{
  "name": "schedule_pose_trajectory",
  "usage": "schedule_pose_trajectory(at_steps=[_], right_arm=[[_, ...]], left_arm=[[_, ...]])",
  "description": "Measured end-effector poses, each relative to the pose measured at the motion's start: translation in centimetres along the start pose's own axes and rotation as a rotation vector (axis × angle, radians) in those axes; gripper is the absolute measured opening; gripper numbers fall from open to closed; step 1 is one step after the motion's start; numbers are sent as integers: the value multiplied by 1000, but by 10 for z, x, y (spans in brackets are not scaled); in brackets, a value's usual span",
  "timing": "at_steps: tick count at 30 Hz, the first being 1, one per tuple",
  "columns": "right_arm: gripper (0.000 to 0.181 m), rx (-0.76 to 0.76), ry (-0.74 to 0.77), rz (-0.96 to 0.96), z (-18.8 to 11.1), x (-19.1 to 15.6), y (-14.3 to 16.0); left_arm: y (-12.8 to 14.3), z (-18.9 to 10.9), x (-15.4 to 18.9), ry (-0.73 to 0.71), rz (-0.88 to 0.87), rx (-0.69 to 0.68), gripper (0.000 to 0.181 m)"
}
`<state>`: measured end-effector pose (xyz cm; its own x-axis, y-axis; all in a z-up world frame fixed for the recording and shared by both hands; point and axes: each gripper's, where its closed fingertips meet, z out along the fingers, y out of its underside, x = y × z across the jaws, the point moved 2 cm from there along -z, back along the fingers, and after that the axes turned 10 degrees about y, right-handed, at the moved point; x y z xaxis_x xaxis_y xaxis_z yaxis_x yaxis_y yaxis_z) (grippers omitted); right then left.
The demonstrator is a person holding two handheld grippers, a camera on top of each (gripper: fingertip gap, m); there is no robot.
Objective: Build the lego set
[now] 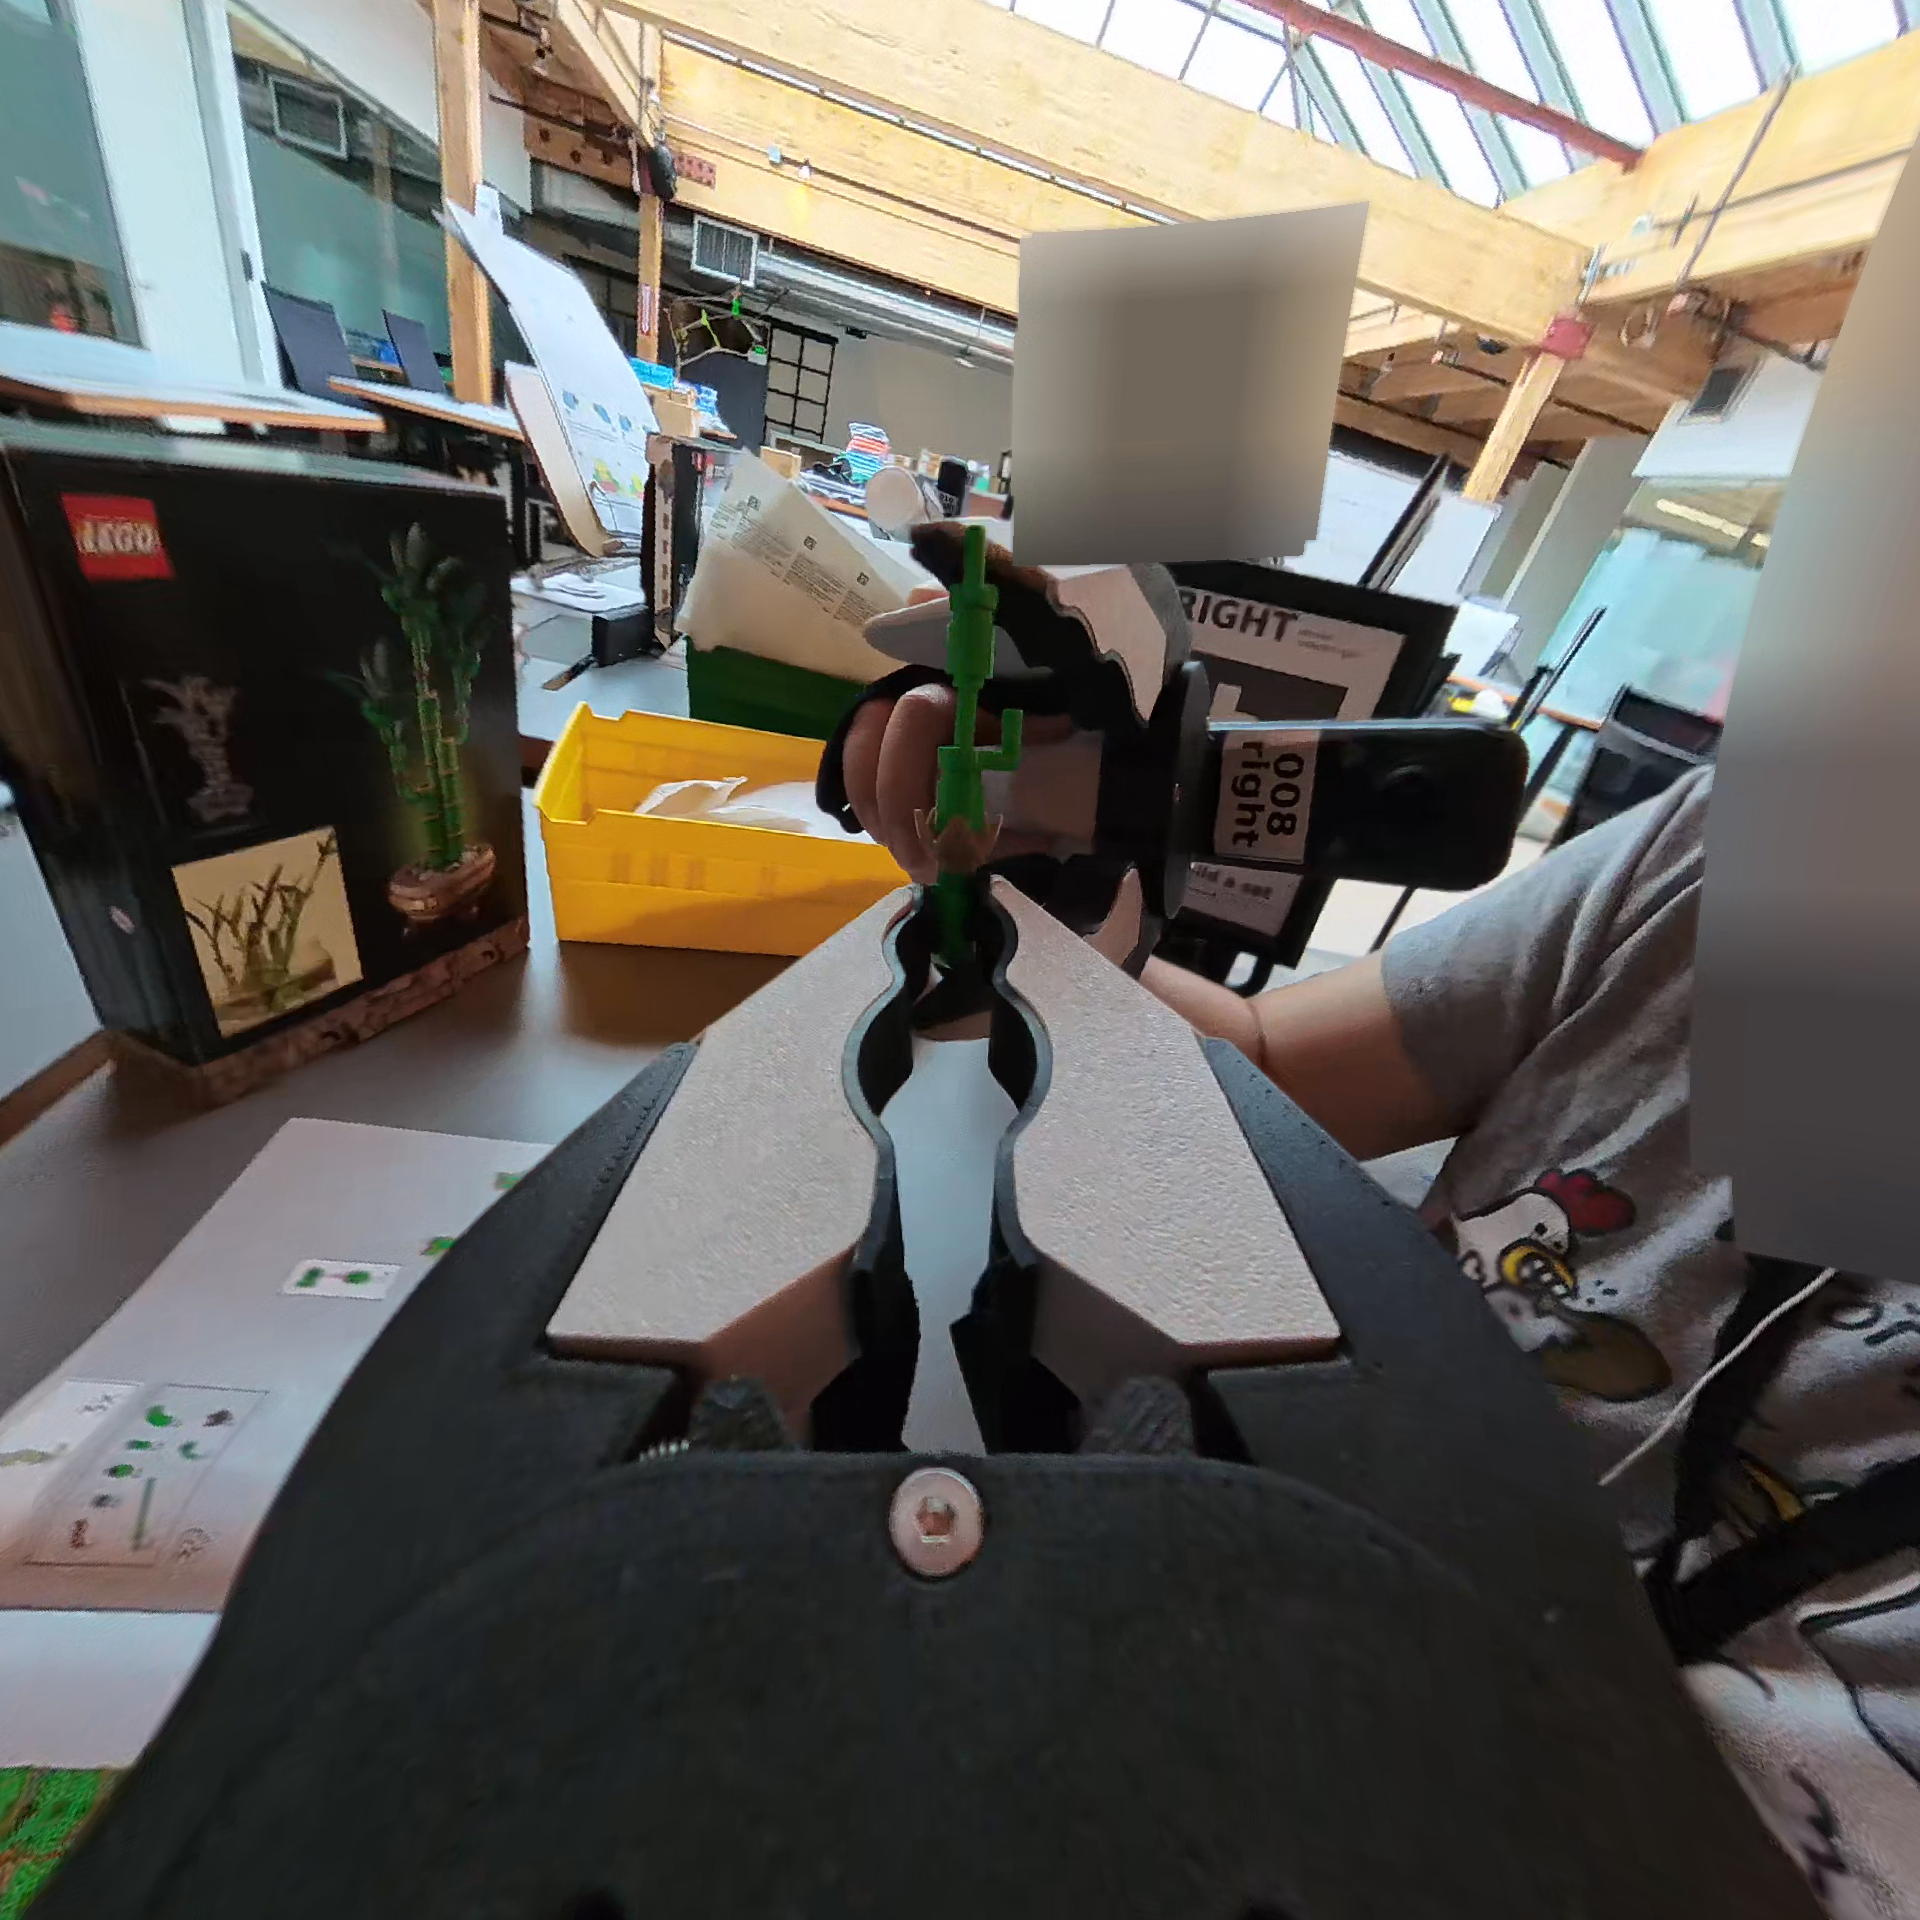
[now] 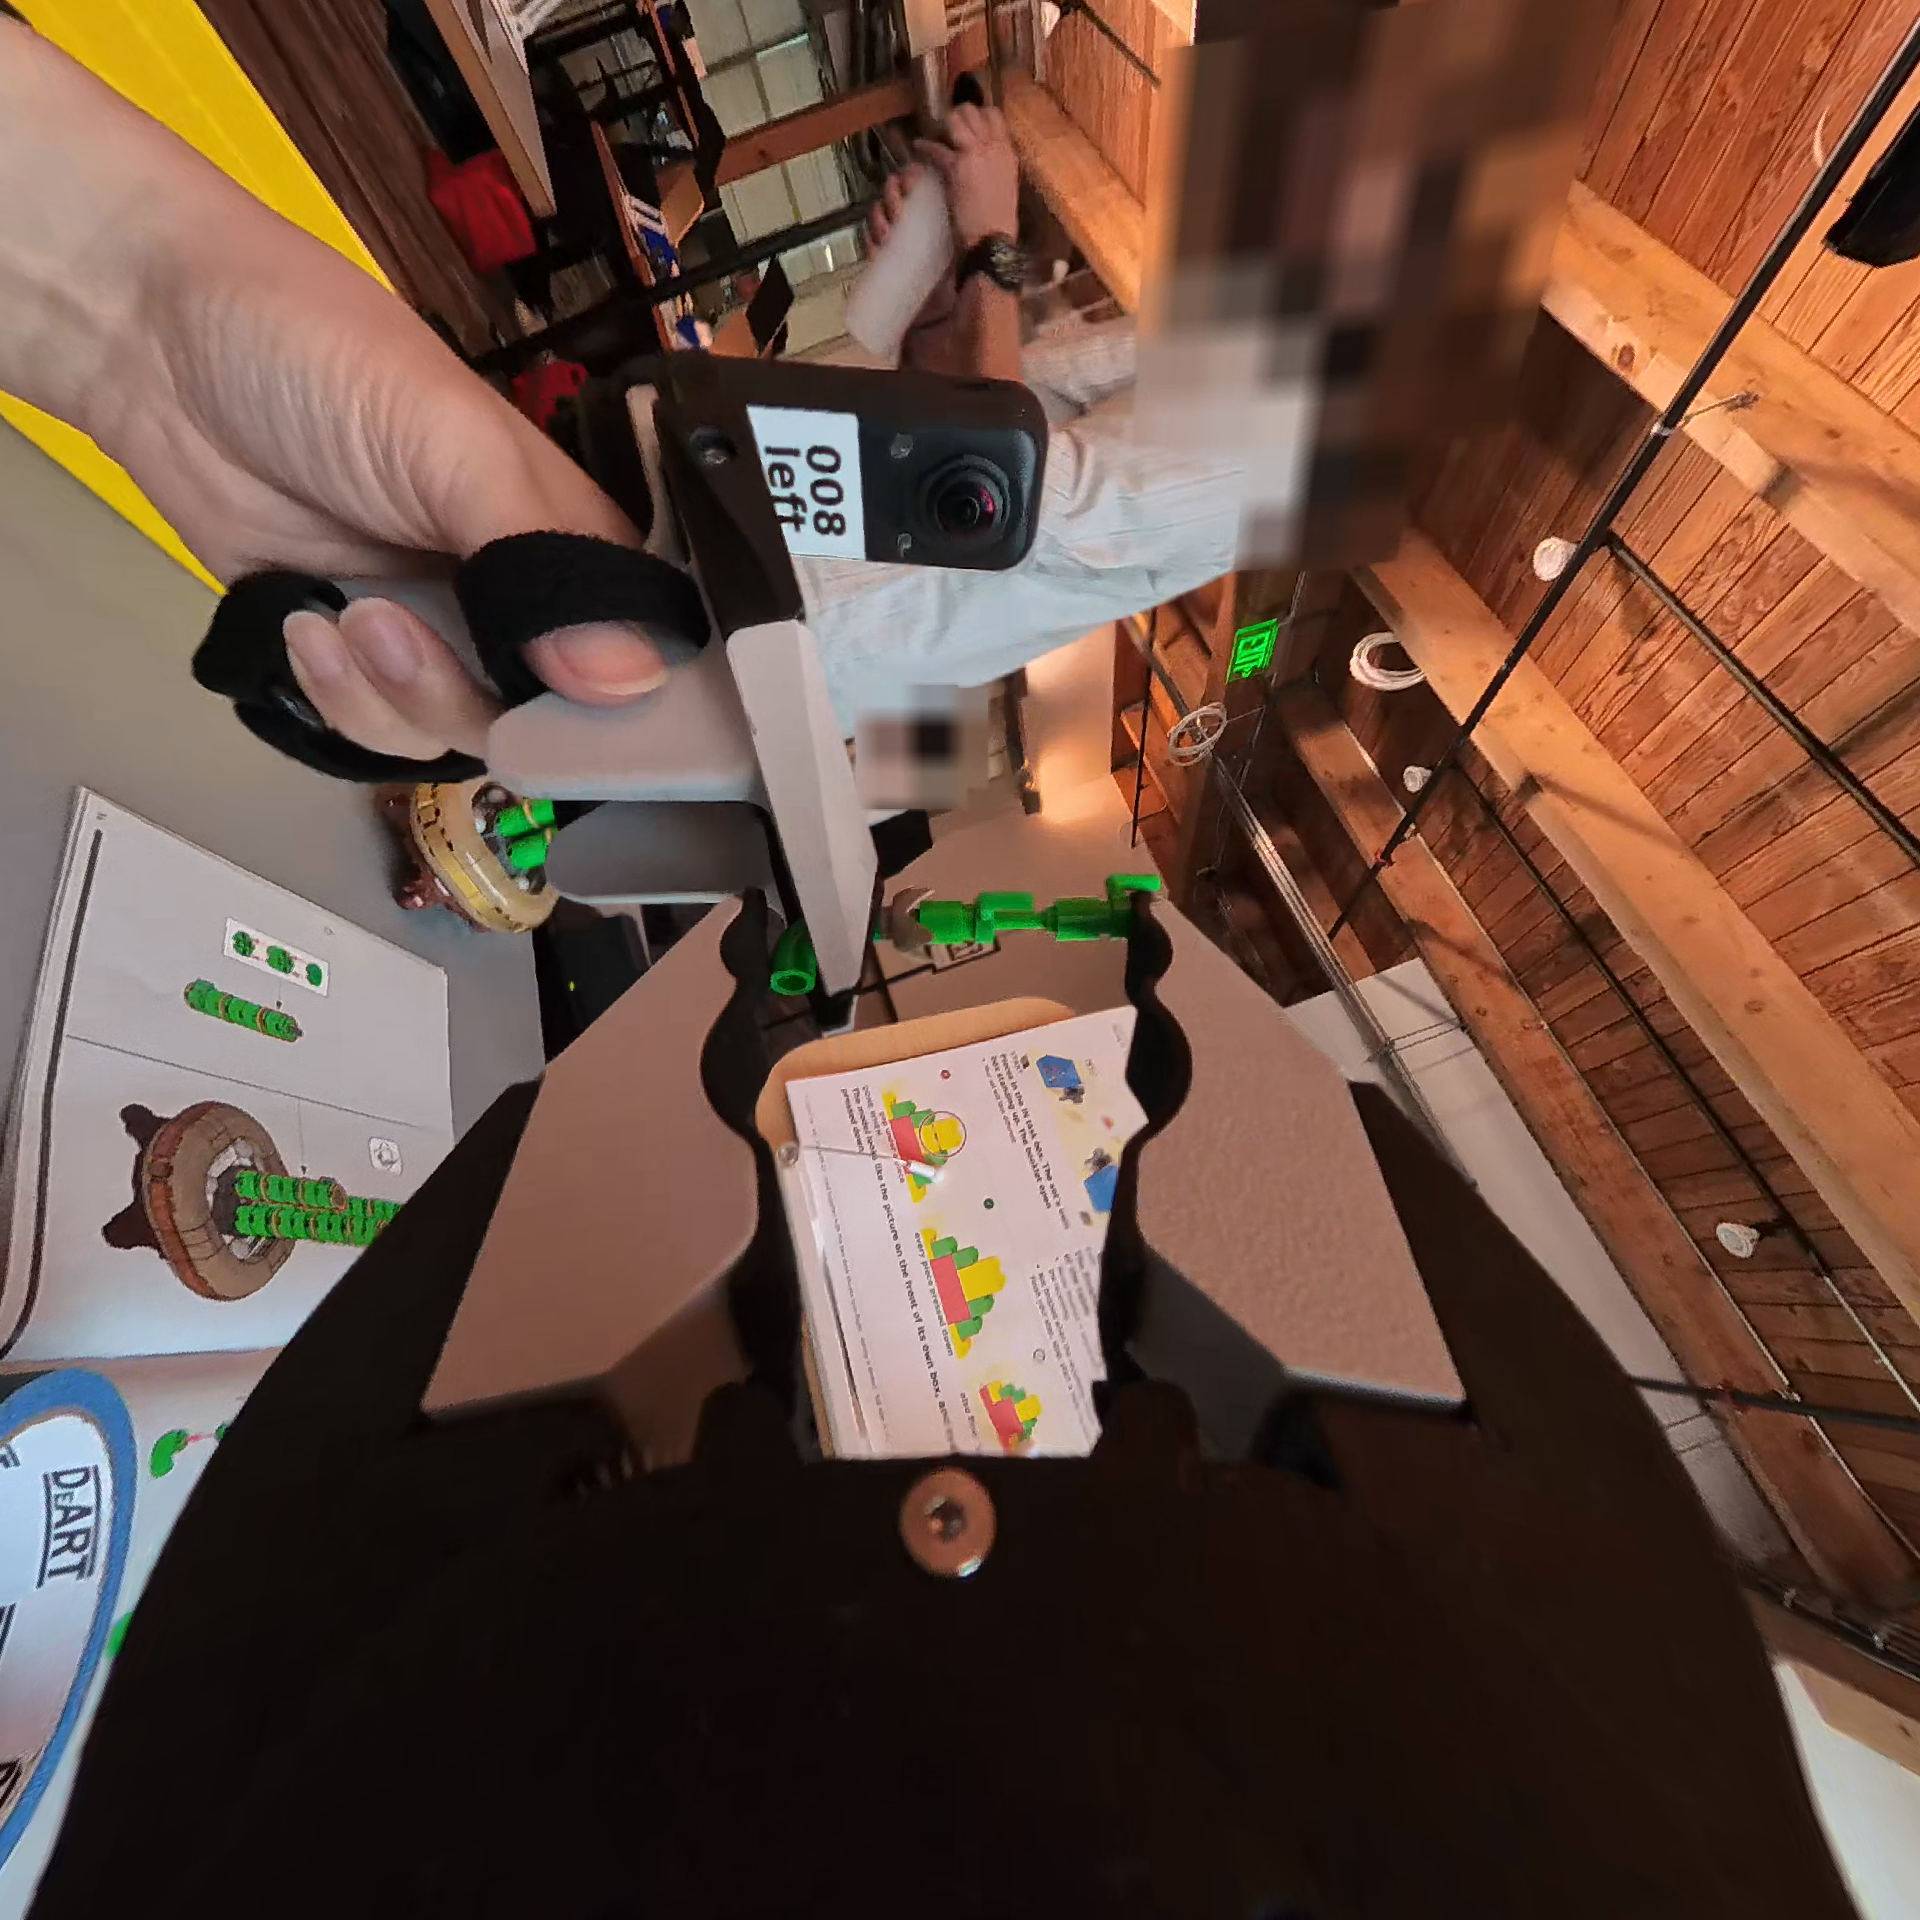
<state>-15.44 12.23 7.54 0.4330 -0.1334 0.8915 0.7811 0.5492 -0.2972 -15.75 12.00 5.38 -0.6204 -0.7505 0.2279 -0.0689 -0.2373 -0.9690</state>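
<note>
My left gripper is shut on the lower end of a thin green Lego stem and holds it upright above the table. A small tan leaf ring sits on the stem just above my fingertips. In the right wrist view the stem lies across the tips of my right gripper, which is open wide, with the stem's free end at its right fingertip. The right gripper shows at the stem's top in the left wrist view. A brown and tan round pot base with green stubs stands on the table.
The open instruction booklet lies on the table, also in the left wrist view. The black Lego box stands at the left, with a yellow bin beside it. A blue tape roll lies near. A person works in the background. Only a small space, under 4 cm, lies between the two pairs of fingers.
</note>
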Motion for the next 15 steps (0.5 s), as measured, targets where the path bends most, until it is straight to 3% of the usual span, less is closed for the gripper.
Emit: schedule_pose_trajectory(at_steps=[9, 15], right_arm=[[77, 87, 141, -68, -6, 19, -25], [70, 135, 183, -162, -12, 22, -45]], left_arm=[[-13, 4, 26, -92, 351, -78, 5], [-18, 5, 44, -71, 498, -82, 5]])
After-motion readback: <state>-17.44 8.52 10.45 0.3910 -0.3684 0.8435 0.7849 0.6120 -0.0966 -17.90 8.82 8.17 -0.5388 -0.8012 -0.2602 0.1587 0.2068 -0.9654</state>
